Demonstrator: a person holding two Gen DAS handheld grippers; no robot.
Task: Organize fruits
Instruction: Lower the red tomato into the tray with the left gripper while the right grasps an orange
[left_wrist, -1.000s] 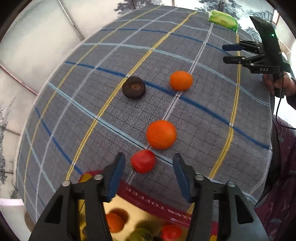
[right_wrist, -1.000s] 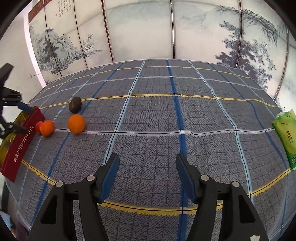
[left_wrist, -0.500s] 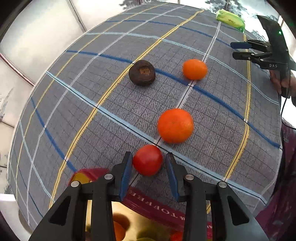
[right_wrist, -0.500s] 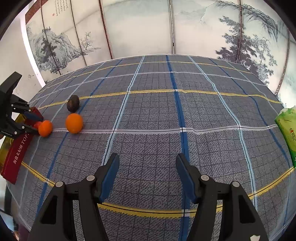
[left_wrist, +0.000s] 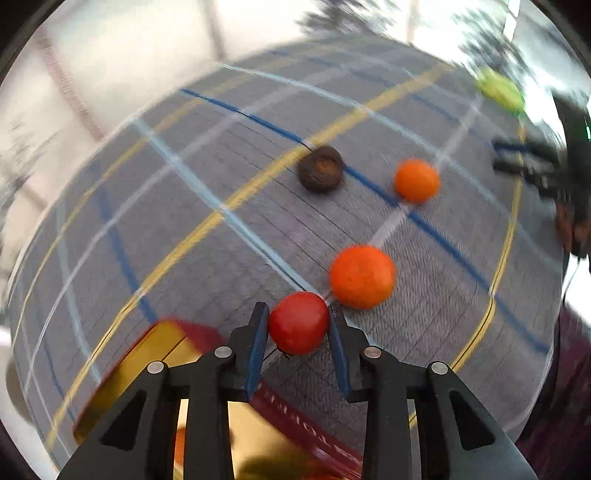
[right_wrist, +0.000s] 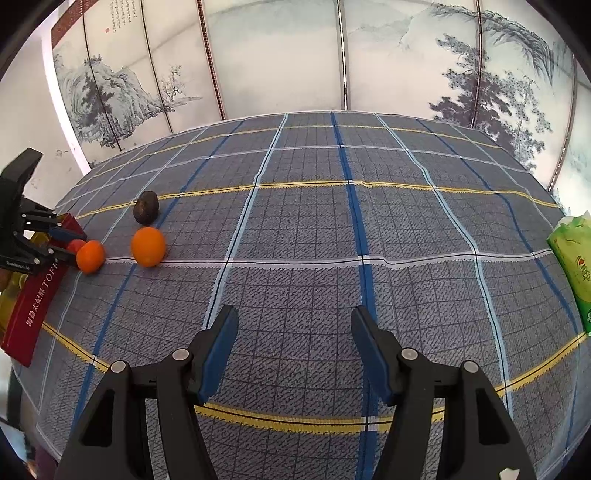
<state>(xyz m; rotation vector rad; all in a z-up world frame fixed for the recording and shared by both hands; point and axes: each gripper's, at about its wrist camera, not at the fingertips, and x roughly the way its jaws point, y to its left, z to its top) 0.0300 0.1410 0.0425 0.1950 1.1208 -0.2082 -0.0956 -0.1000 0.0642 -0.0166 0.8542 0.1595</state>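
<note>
My left gripper (left_wrist: 298, 323) is shut on a small red tomato (left_wrist: 298, 322), held just over the near wall of the red and gold box (left_wrist: 162, 347). Just beyond lies a near orange (left_wrist: 362, 276), then a far orange (left_wrist: 416, 180) and a dark brown fruit (left_wrist: 320, 169) on the plaid cloth. In the right wrist view the left gripper (right_wrist: 68, 245) holds the tomato (right_wrist: 76, 244) at the far left, by the box (right_wrist: 35, 306), the near orange (right_wrist: 89, 256), the far orange (right_wrist: 148, 246) and the brown fruit (right_wrist: 146, 212). My right gripper (right_wrist: 293, 350) is open and empty over the cloth.
A green packet (right_wrist: 574, 269) lies at the table's right edge; it also shows in the left wrist view (left_wrist: 501, 90). A painted folding screen (right_wrist: 295, 55) stands behind the table. The box holds more fruit, mostly hidden by my left gripper.
My left gripper moved forward around the tomato and closed on it, and is now moving, blurring its view. The right gripper stayed open and nearly still.
</note>
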